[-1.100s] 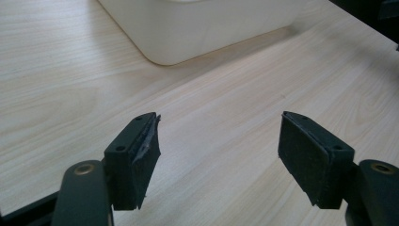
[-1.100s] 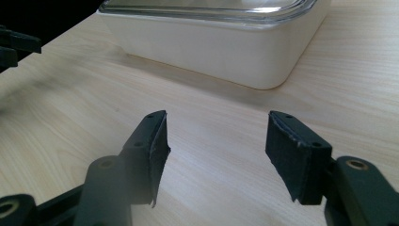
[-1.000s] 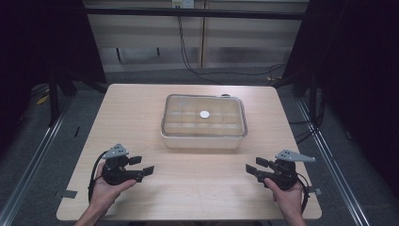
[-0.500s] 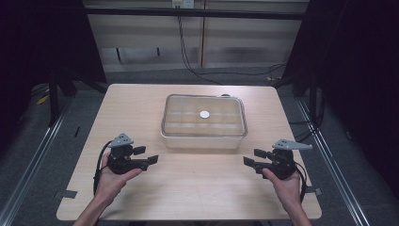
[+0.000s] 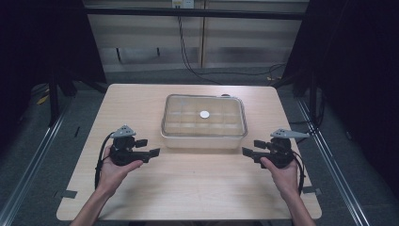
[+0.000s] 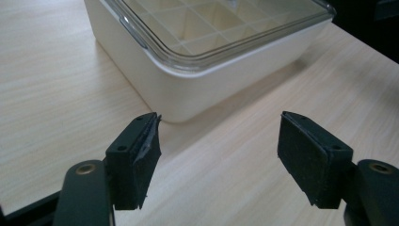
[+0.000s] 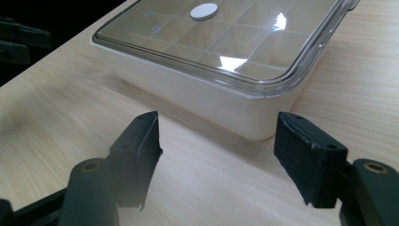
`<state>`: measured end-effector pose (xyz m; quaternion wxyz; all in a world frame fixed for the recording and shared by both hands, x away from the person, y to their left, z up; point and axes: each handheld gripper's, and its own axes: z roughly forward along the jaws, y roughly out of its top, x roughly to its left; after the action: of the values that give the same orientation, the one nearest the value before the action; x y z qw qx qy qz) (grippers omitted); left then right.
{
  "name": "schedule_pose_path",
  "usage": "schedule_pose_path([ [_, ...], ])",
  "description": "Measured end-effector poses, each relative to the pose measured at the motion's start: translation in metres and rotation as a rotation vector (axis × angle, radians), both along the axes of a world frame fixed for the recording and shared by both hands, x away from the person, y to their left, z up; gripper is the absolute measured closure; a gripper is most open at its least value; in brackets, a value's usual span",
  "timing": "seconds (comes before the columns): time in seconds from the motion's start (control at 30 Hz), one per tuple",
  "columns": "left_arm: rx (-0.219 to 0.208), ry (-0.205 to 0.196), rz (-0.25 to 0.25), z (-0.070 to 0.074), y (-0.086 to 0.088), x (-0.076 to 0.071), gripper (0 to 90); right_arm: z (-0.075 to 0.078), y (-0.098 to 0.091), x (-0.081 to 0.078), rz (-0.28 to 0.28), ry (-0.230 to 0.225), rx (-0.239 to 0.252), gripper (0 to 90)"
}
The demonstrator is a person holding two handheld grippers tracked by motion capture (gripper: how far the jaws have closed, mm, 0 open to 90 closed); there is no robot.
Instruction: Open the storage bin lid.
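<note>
Box (image 5: 203, 123) mid-table (image 5: 188, 188) (grippers flanking)

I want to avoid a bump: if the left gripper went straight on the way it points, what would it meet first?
Probably the near corner of the white lidded box; the open left gripper aims straight at it.

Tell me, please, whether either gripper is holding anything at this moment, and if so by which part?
Nothing is held. The left gripper and the right gripper both have open, empty jaws, each short of the lidded box.
</note>
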<state>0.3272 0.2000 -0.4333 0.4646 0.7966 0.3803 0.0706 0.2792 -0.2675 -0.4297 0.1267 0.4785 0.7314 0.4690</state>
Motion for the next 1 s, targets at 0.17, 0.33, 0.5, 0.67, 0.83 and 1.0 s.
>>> schedule_pose_path([
  [0.17,-0.008,-0.020,0.006,0.006,-0.005,0.010,30.6,0.004,0.003,0.011,0.009,0.005,0.010,30.9],
  [0.33,-0.023,-0.024,0.004,0.012,-0.011,0.018,30.3,0.008,0.005,0.020,0.018,0.016,-0.004,29.6],
  [0.5,-0.003,-0.015,-0.002,0.010,-0.017,0.027,29.5,0.010,0.002,0.032,0.010,0.027,0.003,28.8],
  [0.67,0.000,-0.013,0.009,0.011,-0.018,0.036,27.9,0.014,-0.004,0.043,-0.005,0.023,0.009,28.5],
  [0.83,0.005,-0.018,0.016,0.016,-0.018,0.048,27.3,0.021,-0.004,0.053,0.009,0.028,-0.007,28.5],
  [1.0,0.011,-0.017,0.026,0.016,-0.017,0.061,27.1,0.022,-0.001,0.064,-0.005,0.030,-0.055,33.2],
])
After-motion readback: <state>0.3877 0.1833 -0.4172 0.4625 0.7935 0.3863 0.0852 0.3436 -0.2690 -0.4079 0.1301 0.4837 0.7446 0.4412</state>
